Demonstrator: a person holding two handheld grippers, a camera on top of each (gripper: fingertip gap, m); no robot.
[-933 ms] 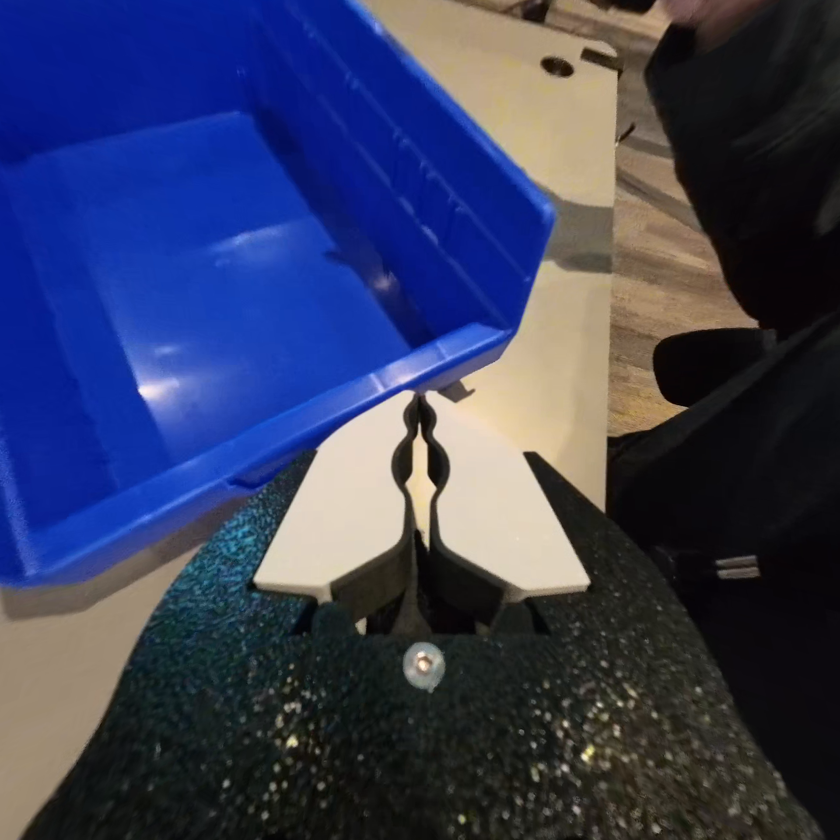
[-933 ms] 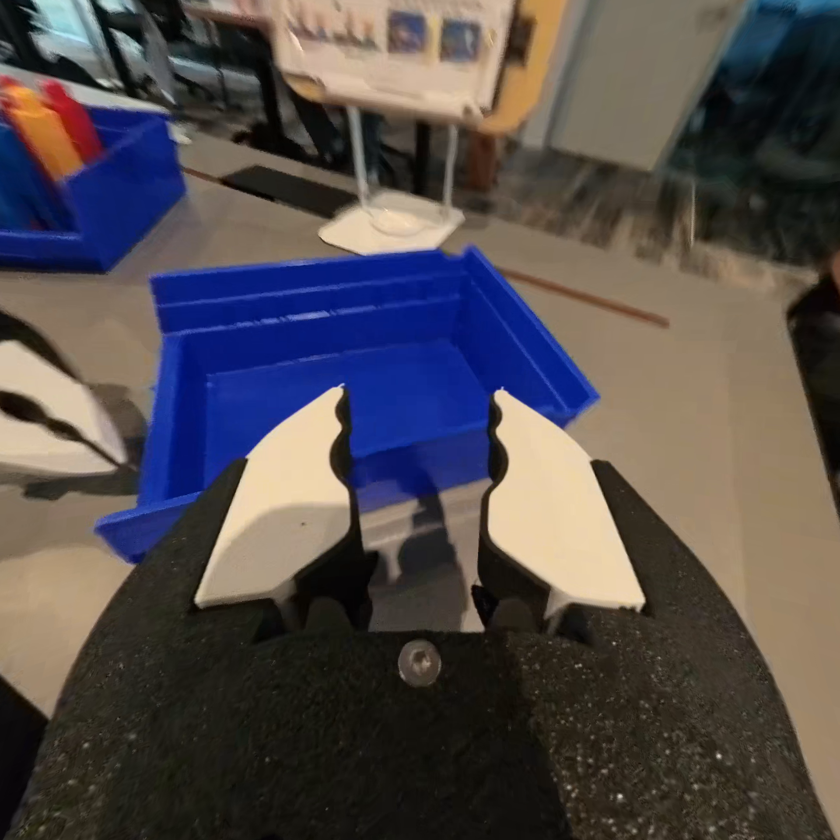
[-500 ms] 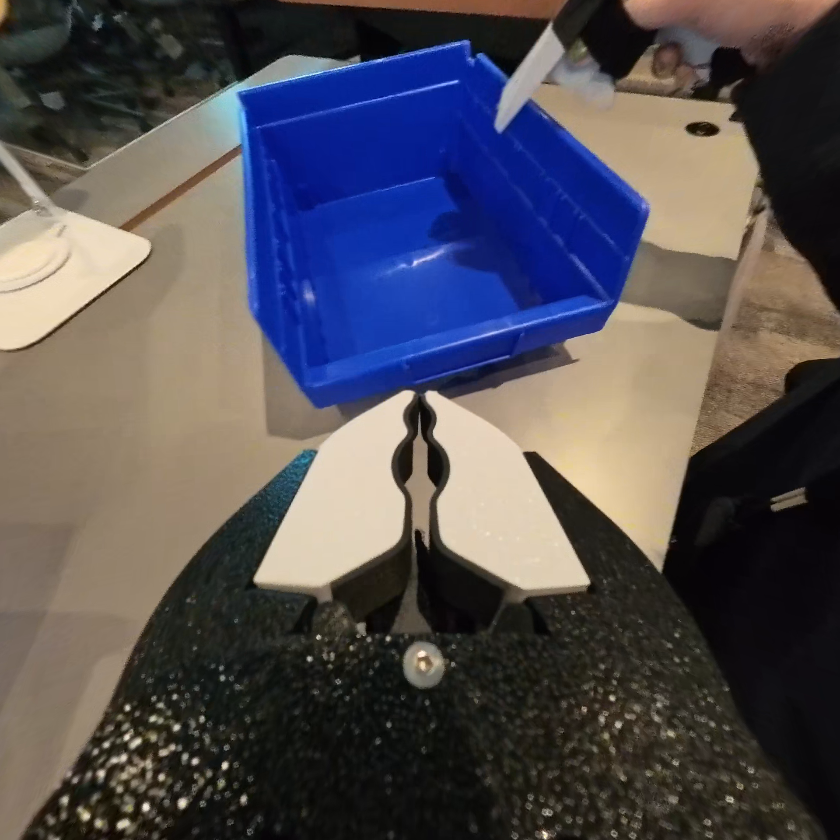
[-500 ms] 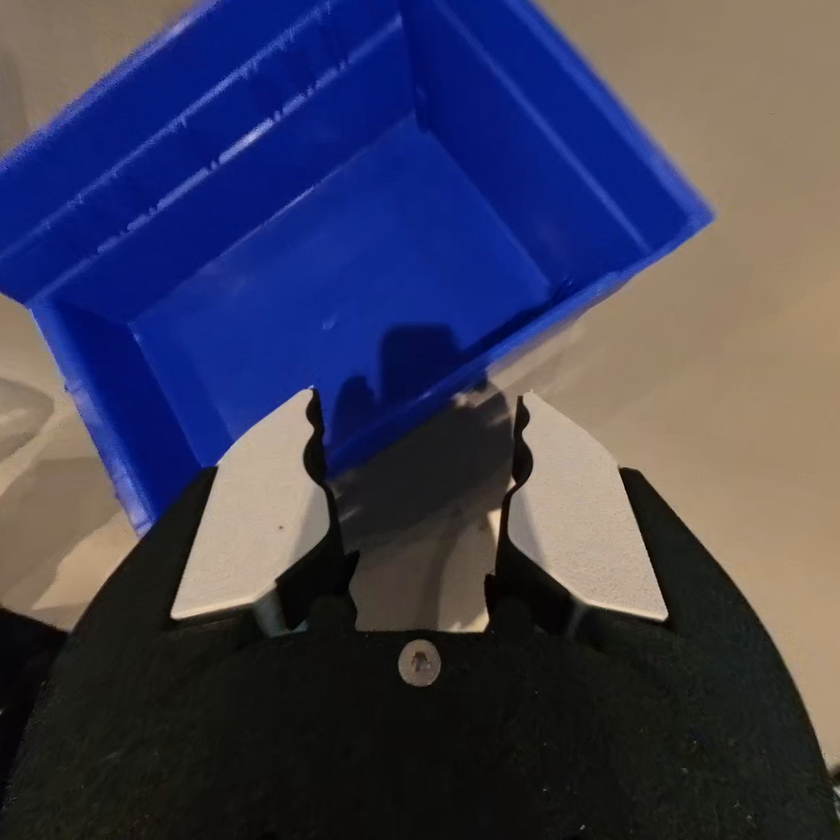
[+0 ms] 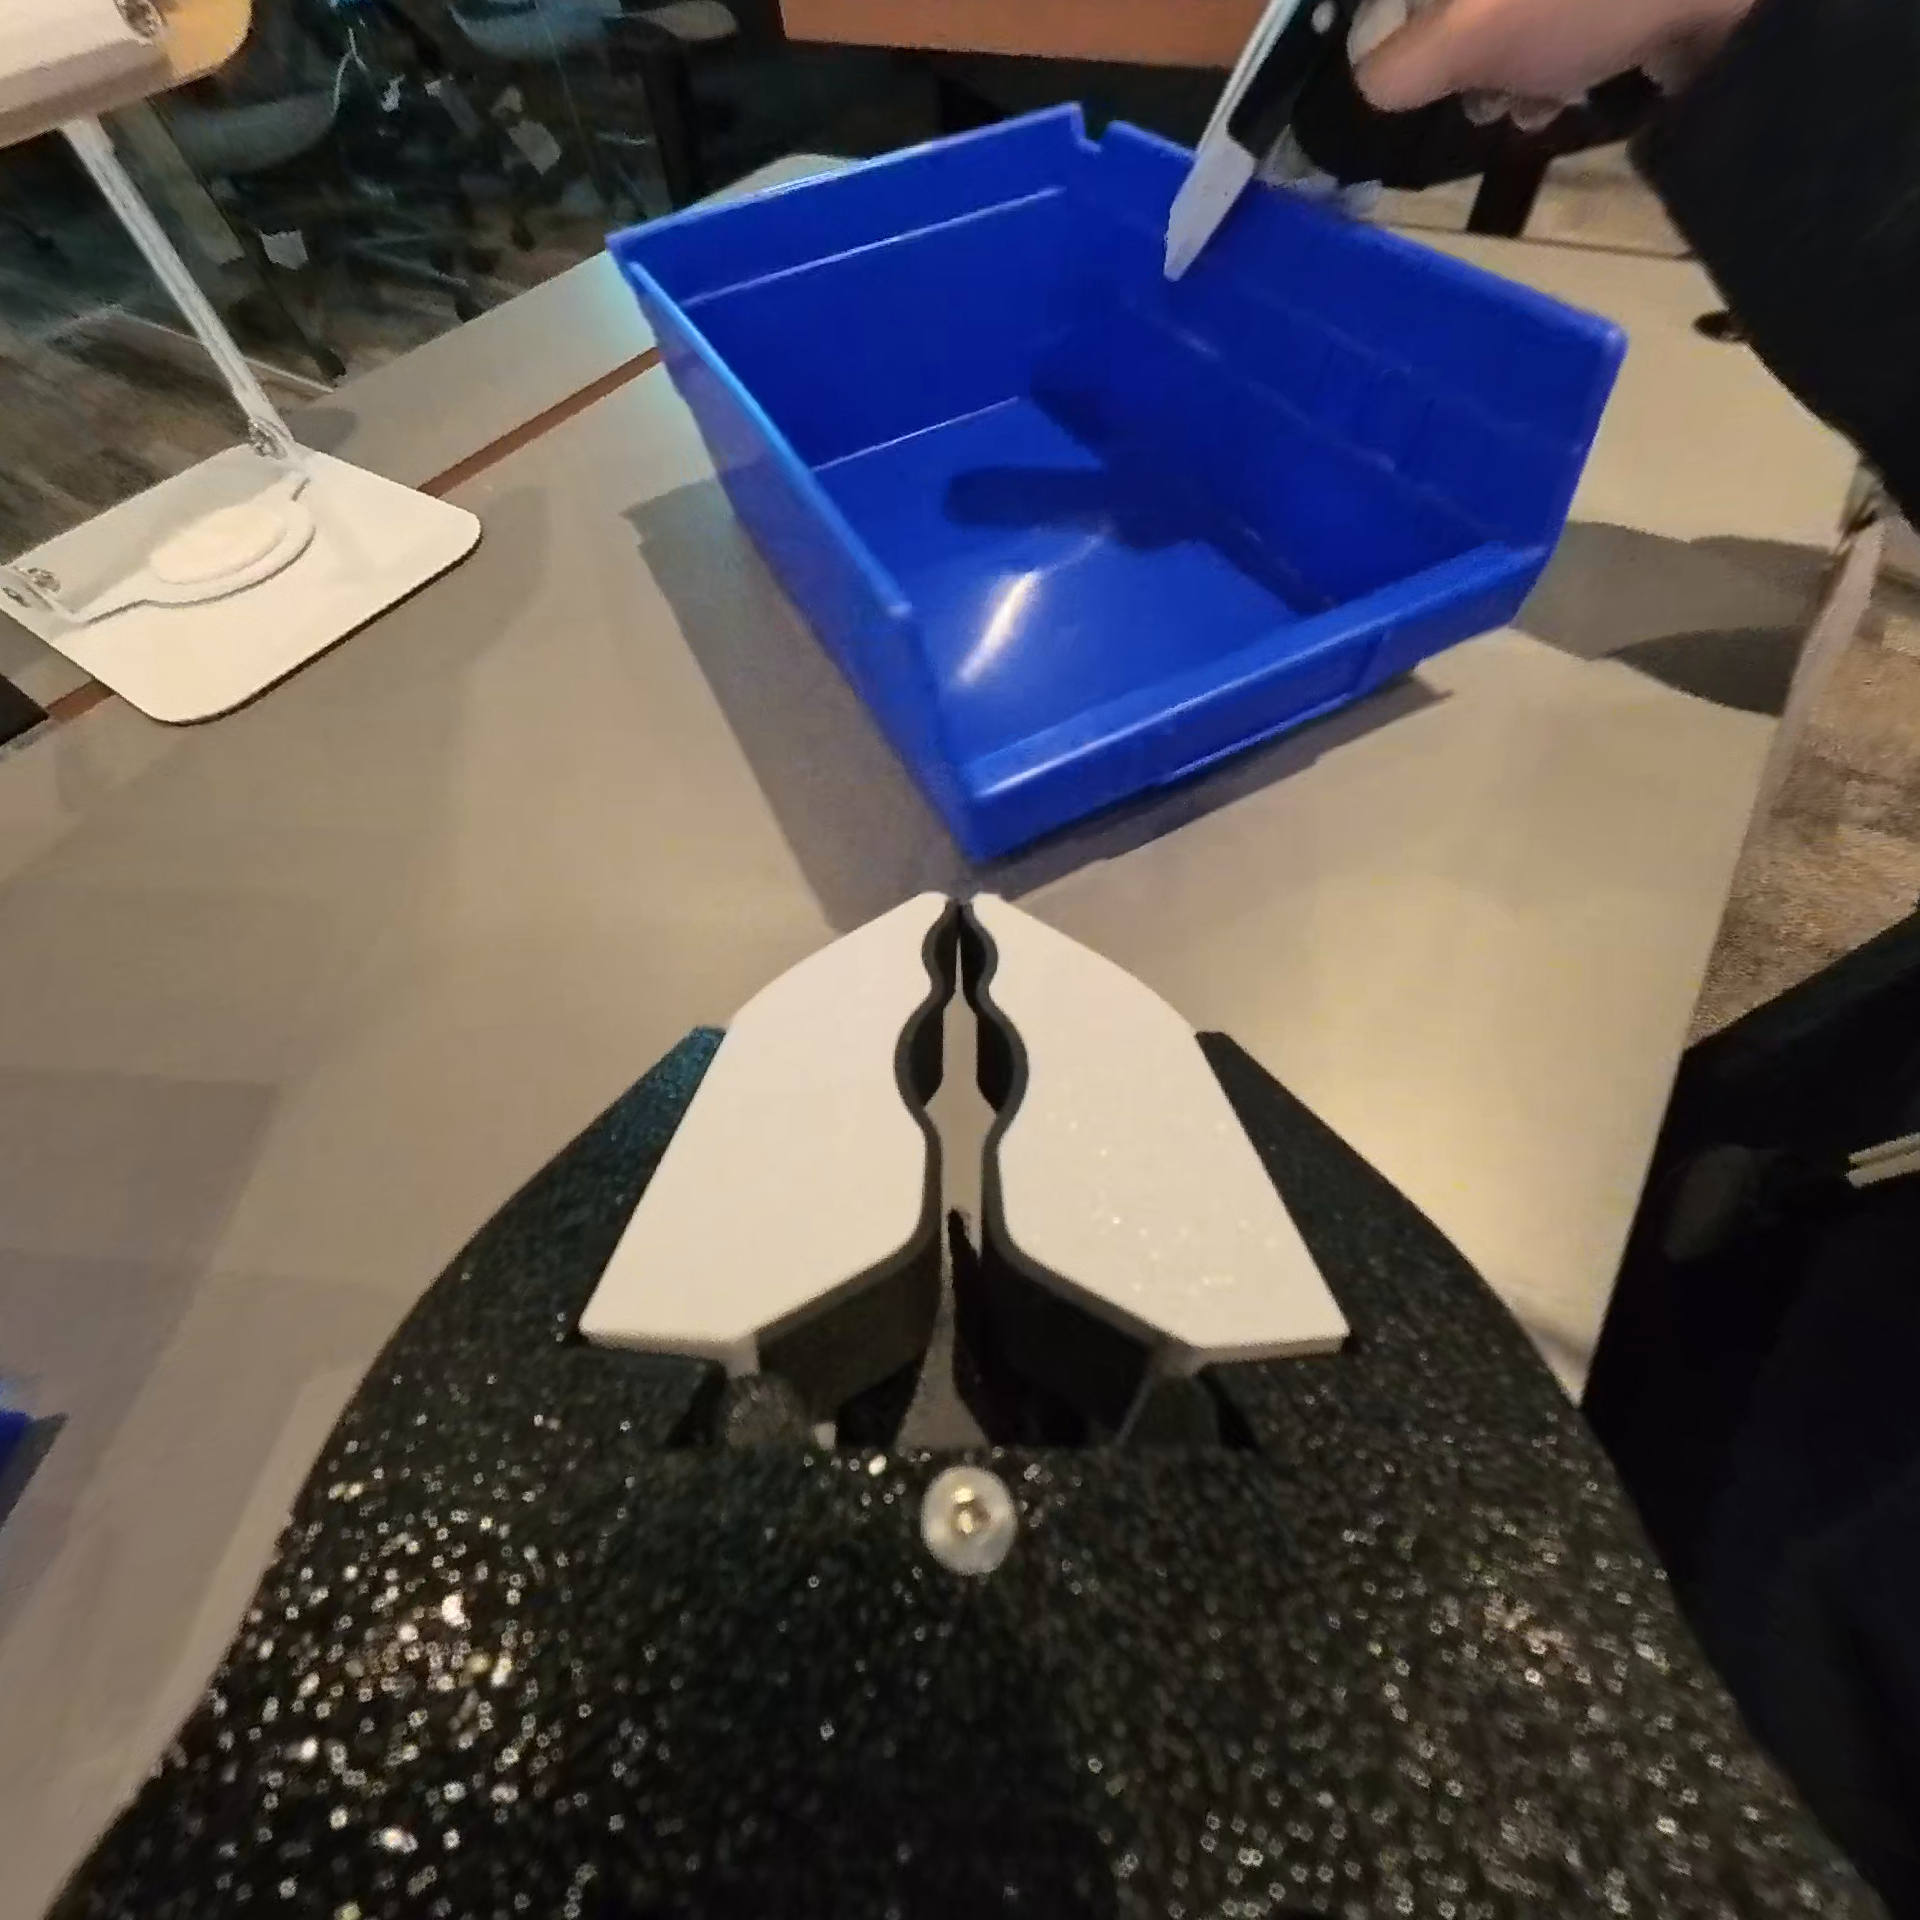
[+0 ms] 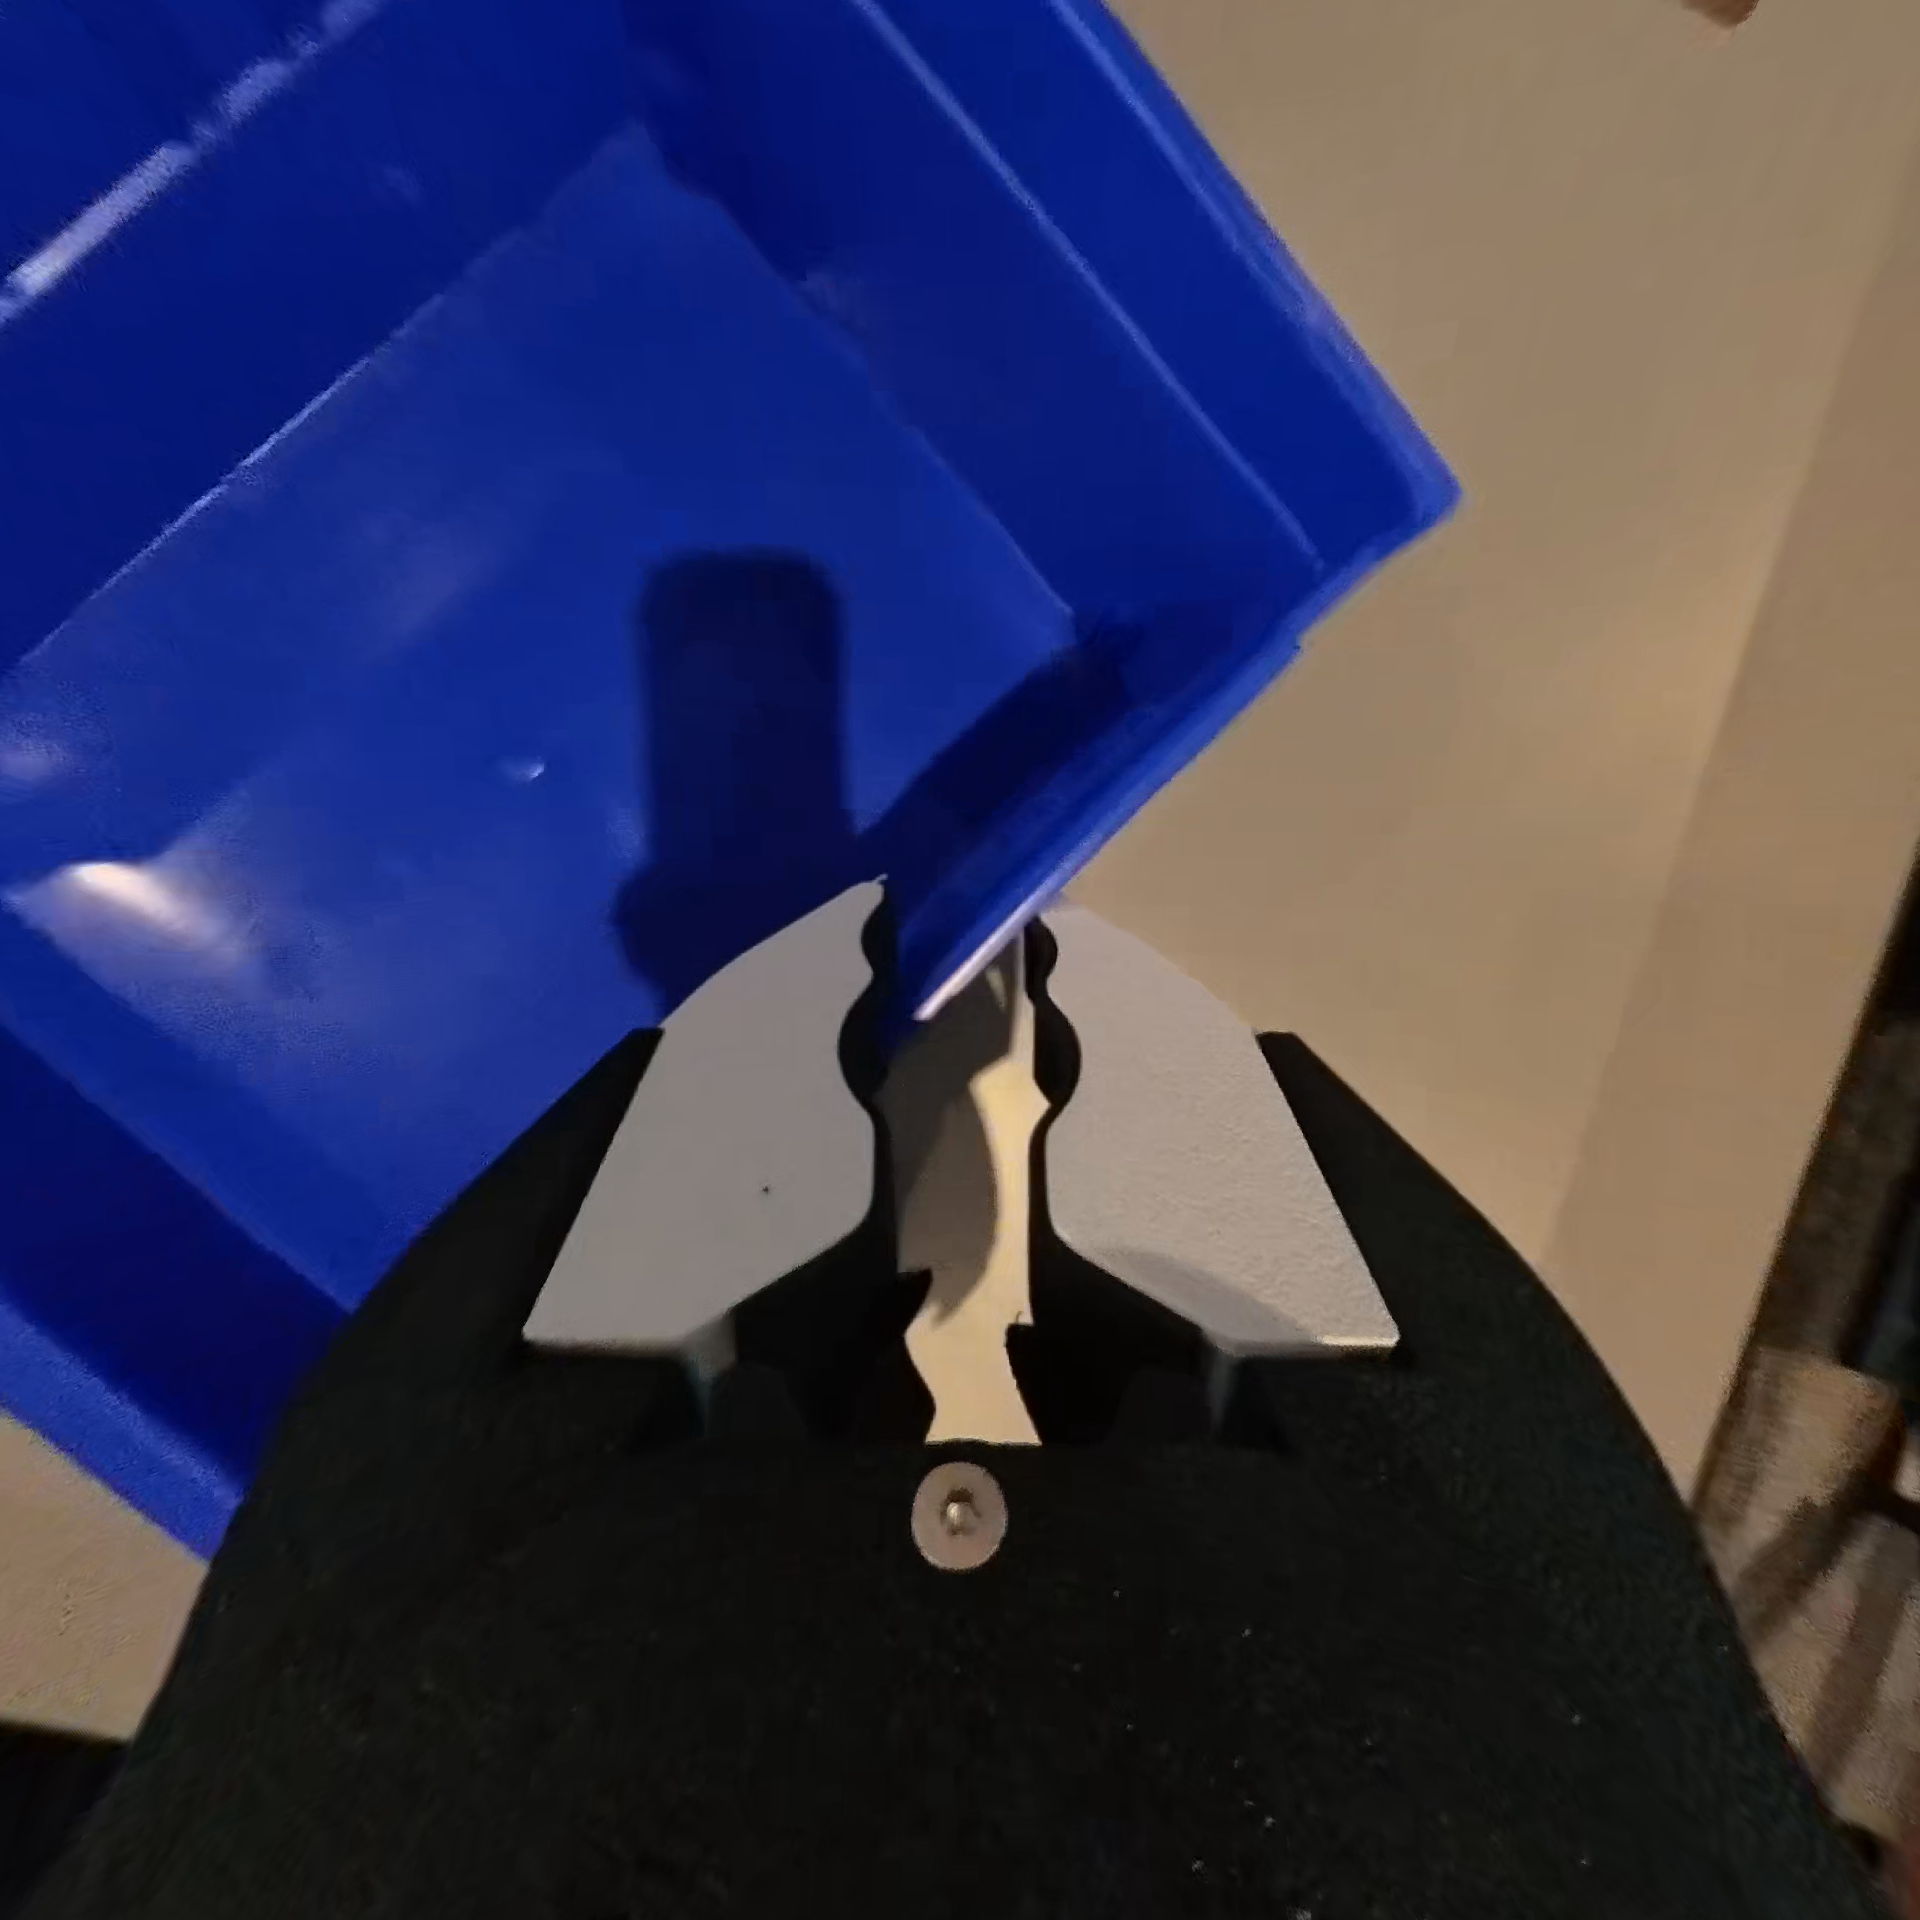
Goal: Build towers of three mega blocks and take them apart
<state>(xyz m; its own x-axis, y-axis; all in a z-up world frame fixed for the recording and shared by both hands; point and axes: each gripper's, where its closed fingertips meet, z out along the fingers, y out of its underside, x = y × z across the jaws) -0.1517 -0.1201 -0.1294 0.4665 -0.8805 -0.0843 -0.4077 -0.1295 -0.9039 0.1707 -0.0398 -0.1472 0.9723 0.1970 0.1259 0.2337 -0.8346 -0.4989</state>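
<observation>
L tool [image 5: 961, 914] is pressed together, nothing held, w/ blue bin [image 5: 1132, 665] set on desk [image 5: 416, 883] just ahead. R tool [image 6: 956, 914] is pinched on bin's wall.

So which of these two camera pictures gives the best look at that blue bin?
The left wrist view: it shows the whole blue bin sitting on the table, with all four walls and its empty floor. The right wrist view shows only part of the bin, close and blurred, with its wall between the fingers of the right gripper.
</observation>
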